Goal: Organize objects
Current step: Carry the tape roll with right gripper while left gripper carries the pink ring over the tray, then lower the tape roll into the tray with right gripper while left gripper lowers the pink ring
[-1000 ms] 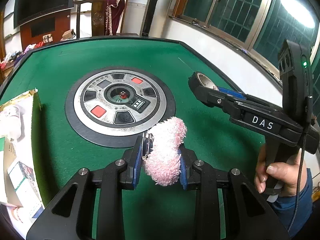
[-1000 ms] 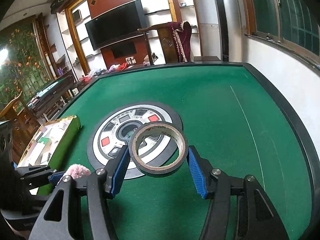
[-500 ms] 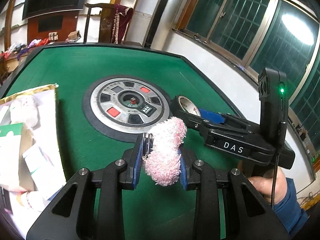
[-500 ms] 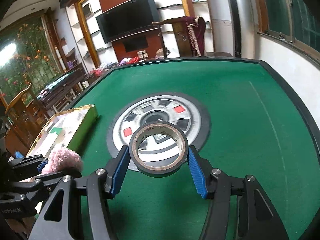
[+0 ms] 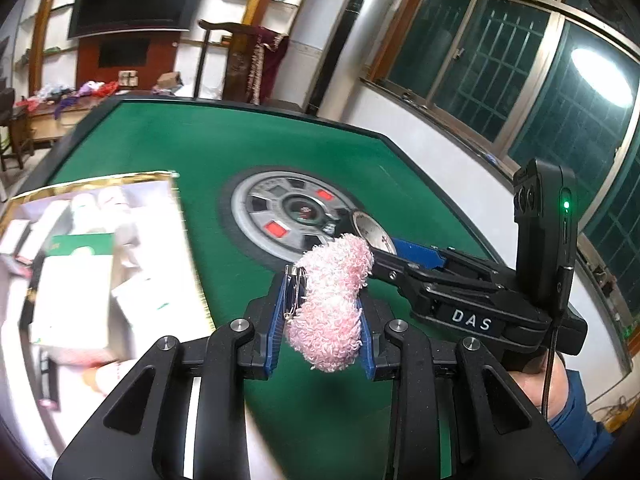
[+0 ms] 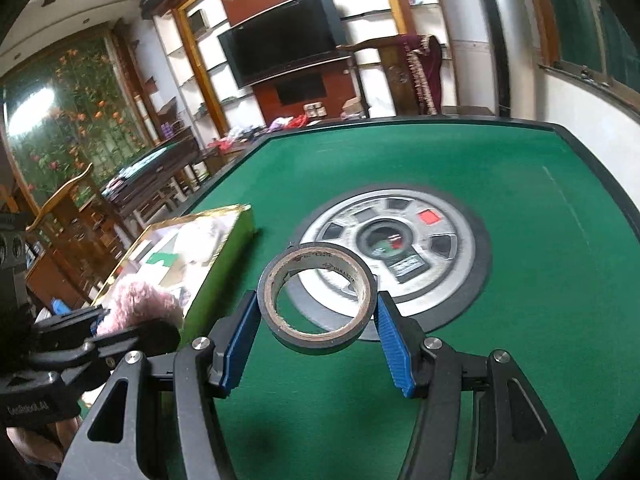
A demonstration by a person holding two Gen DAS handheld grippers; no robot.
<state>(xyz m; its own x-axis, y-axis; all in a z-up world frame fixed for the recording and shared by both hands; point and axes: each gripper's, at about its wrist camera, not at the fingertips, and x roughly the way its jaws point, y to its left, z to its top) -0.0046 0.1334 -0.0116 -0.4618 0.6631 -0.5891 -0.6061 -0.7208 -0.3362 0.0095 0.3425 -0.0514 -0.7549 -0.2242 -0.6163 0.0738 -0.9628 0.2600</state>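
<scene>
Both loads lay right of the box (image 6: 216, 264); left gripper (image 5: 322, 312) nearer, clamping pink puff (image 5: 332, 300); right gripper (image 6: 318, 312) clamping tape roll (image 6: 318, 296).

The open box (image 6: 218, 264) lies on the table (image 6: 540, 320), left of the round centre panel (image 6: 394, 256). The roll of tape (image 6: 318, 300) sits between the right gripper (image 6: 316, 334) pads above the panel's near edge; the fluffy toy (image 5: 332, 300), between the left gripper (image 5: 322, 322) pads, hangs just right of the box.

barred windows (image 5: 492, 68) — wall-mounted television (image 6: 280, 36)

Blk fingers (image 5: 276, 332) — blue pads; "DAS" label.
</scene>
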